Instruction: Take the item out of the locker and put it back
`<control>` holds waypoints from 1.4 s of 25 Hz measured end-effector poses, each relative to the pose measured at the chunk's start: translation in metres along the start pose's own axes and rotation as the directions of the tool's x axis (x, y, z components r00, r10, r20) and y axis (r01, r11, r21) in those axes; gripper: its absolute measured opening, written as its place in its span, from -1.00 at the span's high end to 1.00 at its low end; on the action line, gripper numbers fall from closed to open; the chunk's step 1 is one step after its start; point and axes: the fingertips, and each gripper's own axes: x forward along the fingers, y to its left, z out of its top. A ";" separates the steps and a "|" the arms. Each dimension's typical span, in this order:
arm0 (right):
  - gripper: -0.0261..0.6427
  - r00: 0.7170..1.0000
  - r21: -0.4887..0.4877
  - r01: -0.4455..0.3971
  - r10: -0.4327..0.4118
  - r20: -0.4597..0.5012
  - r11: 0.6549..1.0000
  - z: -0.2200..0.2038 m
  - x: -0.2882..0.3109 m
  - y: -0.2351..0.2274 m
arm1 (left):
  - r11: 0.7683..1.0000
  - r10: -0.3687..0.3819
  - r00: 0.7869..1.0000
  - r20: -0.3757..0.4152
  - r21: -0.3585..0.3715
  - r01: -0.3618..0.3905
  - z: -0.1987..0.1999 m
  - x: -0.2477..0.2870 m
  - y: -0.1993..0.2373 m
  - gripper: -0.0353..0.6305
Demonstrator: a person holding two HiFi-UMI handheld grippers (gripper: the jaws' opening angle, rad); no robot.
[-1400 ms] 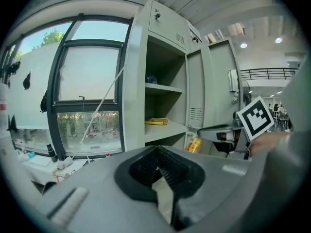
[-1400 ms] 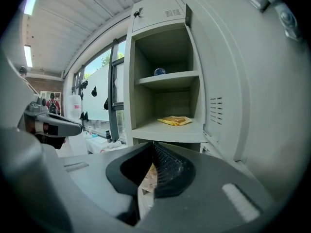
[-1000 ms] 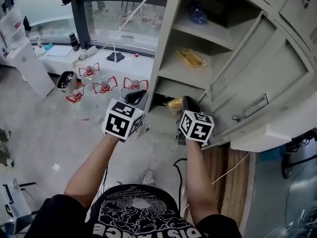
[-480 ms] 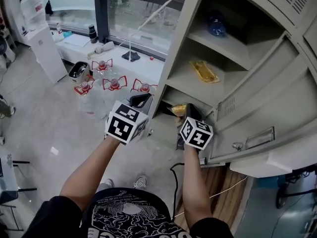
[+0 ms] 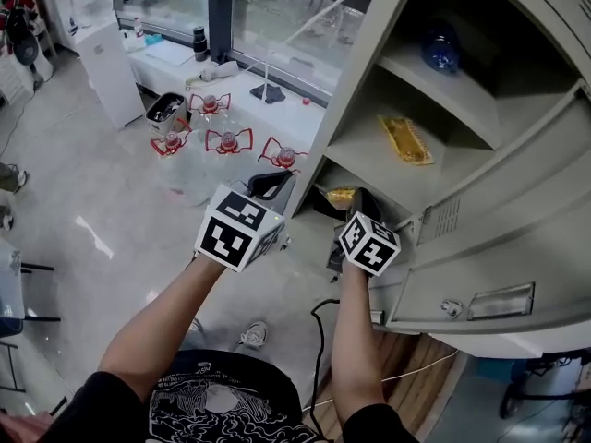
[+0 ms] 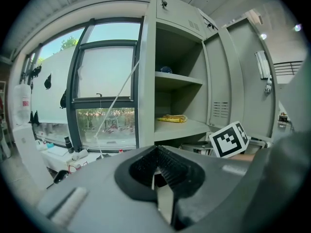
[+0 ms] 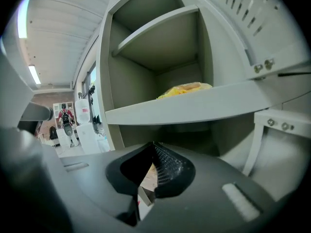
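Note:
The grey locker point(image 5: 517, 155) stands open. A blue bottle point(image 5: 440, 49) lies on its top shelf and a yellow packet point(image 5: 406, 140) on the middle shelf. A second yellow packet point(image 5: 339, 196) lies in the low compartment. My right gripper point(image 5: 361, 203) is shut and empty, just in front of that low packet. In the right gripper view the middle shelf's packet point(image 7: 187, 89) shows above the closed jaws point(image 7: 154, 145). My left gripper point(image 5: 268, 185) hangs left of the locker's edge, shut on nothing. The left gripper view shows the packet point(image 6: 172, 118), the bottle point(image 6: 166, 70) and the right gripper's marker cube point(image 6: 229, 139).
The locker's door point(image 5: 480, 280) swings open at the right, close to my right arm. Several big water bottles with red handles point(image 5: 226, 142) stand on the floor at the left, below a white window ledge point(image 5: 231, 72). A black cable point(image 5: 319, 340) trails by my feet.
The right gripper has sunk and moved closer to the low compartment. The left gripper has shifted only slightly. The head view has swung, so the locker now shows further right and larger.

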 end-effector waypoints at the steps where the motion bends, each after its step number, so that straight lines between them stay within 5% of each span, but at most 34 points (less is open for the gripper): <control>1: 0.85 1.000 0.003 -0.004 0.004 0.003 1.000 0.000 0.005 0.000 | 1.000 0.009 1.000 -0.003 -0.007 -0.009 -0.002 0.000 0.002 0.89; 11: 0.85 0.999 0.033 0.011 -0.012 0.039 0.999 -0.003 0.048 -0.017 | 0.992 0.082 0.996 -0.022 -0.094 -0.084 -0.021 0.000 0.024 0.89; 26: 0.85 0.991 -0.115 0.054 -0.039 0.132 0.992 -0.001 0.084 -0.040 | 0.983 0.089 0.992 -0.084 -0.153 -0.101 -0.057 0.011 0.021 0.89; 35: 0.85 0.994 -0.124 0.039 -0.026 0.109 0.991 -0.020 0.070 -0.032 | 0.981 0.078 0.993 -0.084 -0.168 -0.092 -0.060 0.014 0.018 0.89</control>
